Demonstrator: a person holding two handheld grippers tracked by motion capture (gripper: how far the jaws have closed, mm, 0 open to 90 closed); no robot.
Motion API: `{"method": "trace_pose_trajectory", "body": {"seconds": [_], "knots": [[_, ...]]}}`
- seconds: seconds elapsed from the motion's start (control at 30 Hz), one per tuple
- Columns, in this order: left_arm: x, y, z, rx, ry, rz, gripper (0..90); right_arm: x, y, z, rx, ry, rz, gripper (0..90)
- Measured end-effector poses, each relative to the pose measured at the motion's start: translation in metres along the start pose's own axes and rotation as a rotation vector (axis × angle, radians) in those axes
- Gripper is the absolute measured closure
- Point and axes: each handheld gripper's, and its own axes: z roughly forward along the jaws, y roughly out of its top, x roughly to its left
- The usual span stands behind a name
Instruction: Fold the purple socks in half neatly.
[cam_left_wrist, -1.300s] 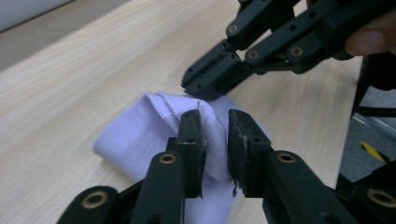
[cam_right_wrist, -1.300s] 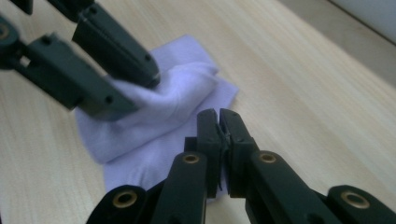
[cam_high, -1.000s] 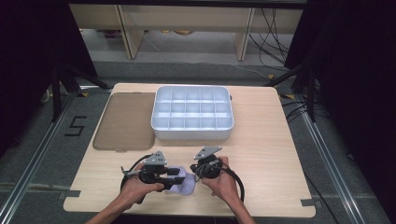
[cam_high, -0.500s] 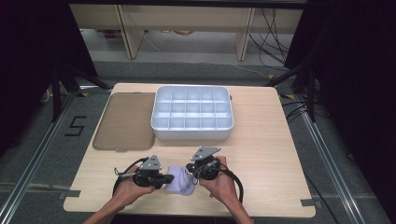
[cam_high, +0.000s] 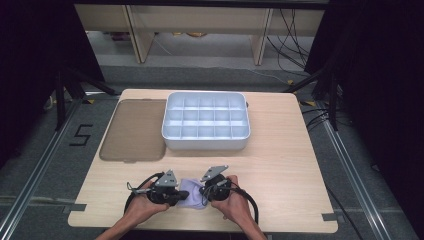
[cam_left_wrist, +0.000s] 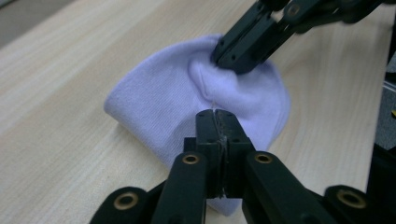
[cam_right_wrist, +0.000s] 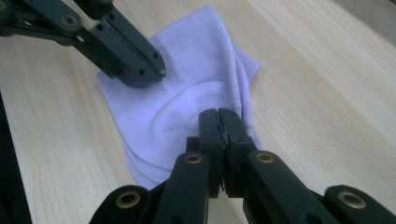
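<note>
A small pale-lilac knitted cloth, sock-like, lay flat near the front edge of the light wooden table, between the two grippers and about mid-width. From the high view it was hard to read: both grippers and the person's hands covered its ends, so only a small lilac patch showed, and its long axis couldn't be told there.

In the left gripper view the cloth had a rounded, folded edge toward that view's left; its near part was cut off behind the jaws. The left gripper had its jaws pressed together w/ fabric pinched in the tips, at the cloth's near edge. The right gripper came in from top right, tips clenched on a puckered fold at the far side.

In the right gripper view the cloth ran from the near jaws away toward the upper right, layered edges at its lower left. The right gripper's jaws were clamped on the near edge; whether they caught all layers wasn't clear. The left gripper bit down on the opposite side.

Further back, well apart from the cloth, sat a white plastic tray w/ a grid of compartments, and just left of it a flat brown translucent lid.
</note>
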Motion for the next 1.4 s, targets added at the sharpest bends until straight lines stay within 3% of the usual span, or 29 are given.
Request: {"method": "trace_pose_trajectory", "body": {"seconds": [0.03,0.1,0.17,0.3,0.4,0.47,0.57,0.63,0.7,0.73,0.77,0.8,0.83,0.87,0.93,1.0,1.03,1.07,1.1,1.13,1.17,1.2,1.23,1.27,1.33,1.4], "knots": [[0.002,0.004,-0.004,-0.014,0.009,0.025,86.6,0.000,0.001,-0.002,0.016,-0.001,-0.007,88.7],[0.007,0.013,-0.011,-0.057,0.070,0.015,86.6,0.001,0.001,-0.002,0.016,-0.005,-0.025,88.5],[0.016,0.016,-0.009,-0.074,0.084,0.016,86.8,0.003,0.001,-0.001,0.022,-0.011,0.000,88.5],[0.031,0.003,0.003,0.014,0.104,0.011,87.1,0.002,0.001,-0.002,0.023,0.001,0.000,88.5],[0.032,0.004,0.004,0.007,0.128,0.029,86.0,0.001,0.001,-0.001,0.015,-0.003,-0.012,87.8],[0.028,0.007,-0.001,-0.021,0.125,0.013,85.8,0.001,0.001,-0.002,0.019,0.006,-0.009,87.5],[0.016,0.010,-0.008,-0.057,0.107,0.030,85.1,0.002,0.001,-0.002,0.019,0.004,-0.008,86.7],[0.008,0.008,-0.009,-0.045,0.090,0.056,84.6,0.002,0.001,-0.002,0.021,0.011,-0.005,86.6],[0.003,0.004,-0.007,-0.029,0.077,0.055,83.7,0.002,0.002,-0.002,0.019,0.002,-0.010,86.4],[0.003,0.002,-0.005,-0.028,0.066,0.050,83.4,0.002,0.002,-0.003,0.019,0.003,-0.011,86.1],[0.004,0.000,-0.005,-0.002,0.075,0.074,82.8,0.003,0.002,-0.003,0.022,0.004,-0.009,85.3],[0.003,-0.002,-0.002,-0.007,0.077,0.047,82.8,0.003,0.002,-0.003,0.022,0.004,-0.009,85.3],[0.006,-0.003,-0.002,0.010,0.075,0.072,82.8,0.003,0.003,-0.003,0.025,0.004,-0.020,85.3],[0.006,-0.004,-0.001,0.010,0.082,0.046,83.0,0.004,0.003,-0.002,0.019,0.014,-0.022,85.3],[0.011,-0.005,0.000,0.018,0.085,0.060,83.3,0.005,0.003,-0.002,0.032,0.004,-0.039,85.4],[0.010,-0.005,0.003,0.000,0.092,0.026,83.4,0.006,0.003,-0.001,0.028,0.022,-0.031,85.5],[0.013,-0.004,0.001,0.020,0.097,0.065,83.4,0.006,0.003,-0.002,0.045,0.017,-0.047,85.5],[0.013,-0.005,0.003,0.008,0.108,0.035,83.4,0.008,0.003,-0.001,0.035,0.018,-0.051,85.6],[0.015,-0.004,0.002,0.010,0.113,0.055,83.2,0.009,0.004,-0.001,0.045,0.021,-0.061,85.5],[0.014,-0.004,0.002,0.008,0.118,0.030,82.4,0.010,0.004,0.000,0.039,0.023,-0.069,85.4],[0.015,-0.004,0.001,-0.005,0.112,0.032,76.6,0.013,0.005,-0.001,0.054,0.013,-0.077,85.0],[0.015,-0.004,-0.001,0.000,0.124,0.023,76.6,0.013,0.005,-0.001,0.054,0.013,-0.077,85.0],[0.015,-0.004,-0.004,-0.008,0.130,0.013,65.6,0.013,0.005,-0.001,0.042,0.016,-0.081,84.5],[0.016,-0.004,-0.007,-0.020,0.138,-0.008,65.6,0.013,0.005,-0.001,0.042,0.016,-0.081,84.5],[0.017,-0.005,-0.013,-0.021,0.139,-0.081,55.6,0.013,0.005,-0.002,0.041,0.017,-0.089,84.3],[0.016,-0.009,-0.015,0.003,0.119,-0.102,52.1,0.012,0.005,-0.001,0.044,0.027,-0.088,84.3]]}}
